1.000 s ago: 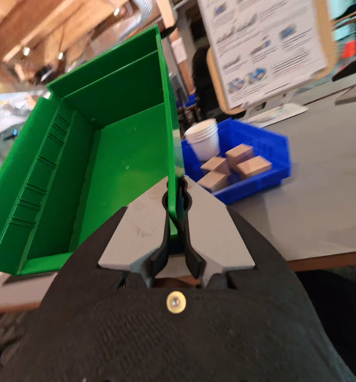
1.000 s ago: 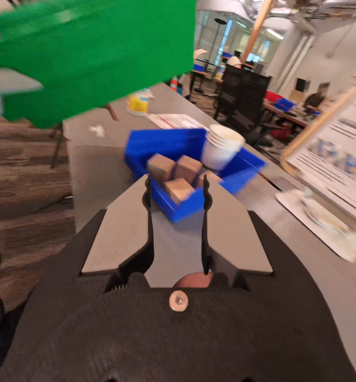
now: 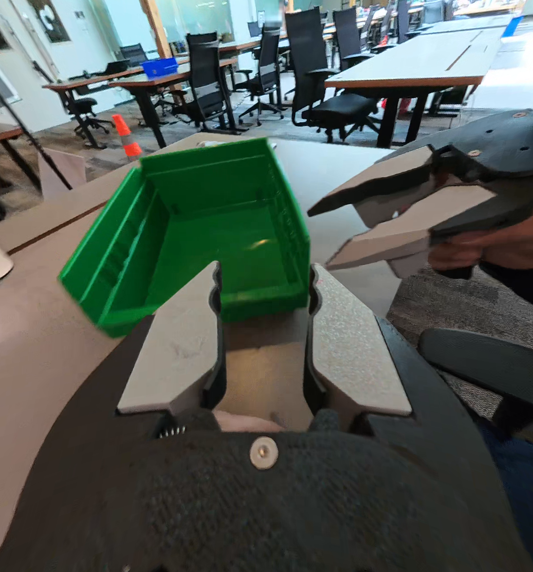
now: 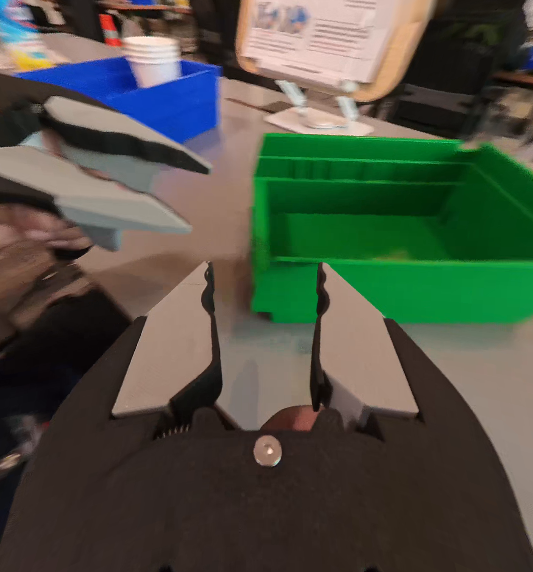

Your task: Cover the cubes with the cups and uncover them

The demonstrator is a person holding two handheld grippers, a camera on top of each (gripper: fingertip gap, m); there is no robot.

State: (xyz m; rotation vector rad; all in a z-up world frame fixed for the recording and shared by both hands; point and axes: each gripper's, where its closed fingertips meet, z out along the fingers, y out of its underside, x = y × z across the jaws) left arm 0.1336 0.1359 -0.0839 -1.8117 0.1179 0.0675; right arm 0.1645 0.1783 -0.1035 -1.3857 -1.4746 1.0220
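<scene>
Both grippers are seen with jaws parted and nothing held: left gripper (image 3: 263, 278), right gripper (image 4: 263, 278). An empty green bin (image 4: 413, 288) sits on the desk just ahead of both. The stacked cups (image 4: 152, 60) stand in the blue bin (image 4: 172, 102) toward the far edge, beyond the left gripper; cubes not visible. Left gripper judged nearer.

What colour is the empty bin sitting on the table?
Bright green bin, clearest in the left wrist view.

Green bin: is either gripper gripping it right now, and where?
No. The green bin sits free on the table; left gripper and right gripper are both open and empty.
</scene>
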